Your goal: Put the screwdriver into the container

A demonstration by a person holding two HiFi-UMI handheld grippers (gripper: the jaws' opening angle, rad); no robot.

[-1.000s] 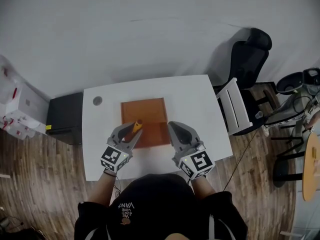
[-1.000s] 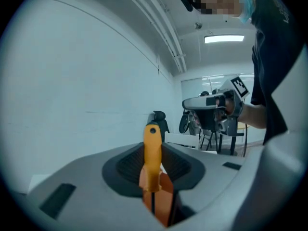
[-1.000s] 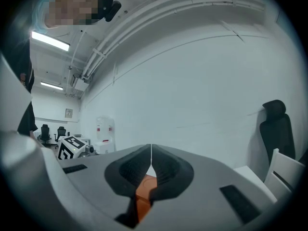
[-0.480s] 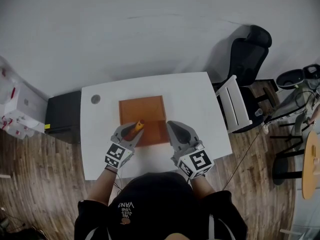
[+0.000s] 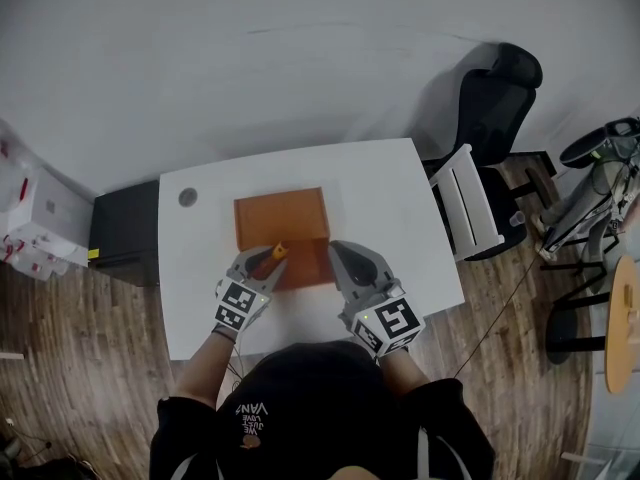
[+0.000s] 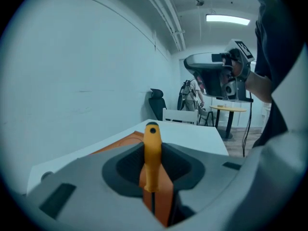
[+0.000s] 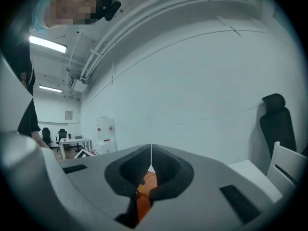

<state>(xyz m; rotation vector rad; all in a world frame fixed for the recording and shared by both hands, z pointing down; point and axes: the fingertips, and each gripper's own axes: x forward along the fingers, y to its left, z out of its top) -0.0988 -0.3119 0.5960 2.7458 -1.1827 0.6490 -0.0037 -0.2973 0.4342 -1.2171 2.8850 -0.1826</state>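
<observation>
Left gripper (image 5: 262,262) is pinching the screwdriver (image 6: 152,148), with the orange handle poking out past the tips, over the container (image 5: 282,218) at its 7 o'clock corner. Right gripper (image 7: 150,166) is pressed together on nothing, at 5 o'clock. My worry: it's right on the near rim (barely inside, I'd guess), so dropping it here could bounce it onto the table (image 5: 400,208).

**Both tools held forward, the left one gripping**

The left tool (image 5: 264,261) is held out ahead of the person's chest. Its jaws are clamped on the handle of a screwdriver (image 6: 152,150), which stands up between them. The right tool (image 5: 347,257) sits level just beside it, jaws pressed together with nothing between them. The left forearm (image 5: 205,363) and right forearm (image 5: 398,360) reach forward from black sleeves, and the marker cubes face upward.
</observation>
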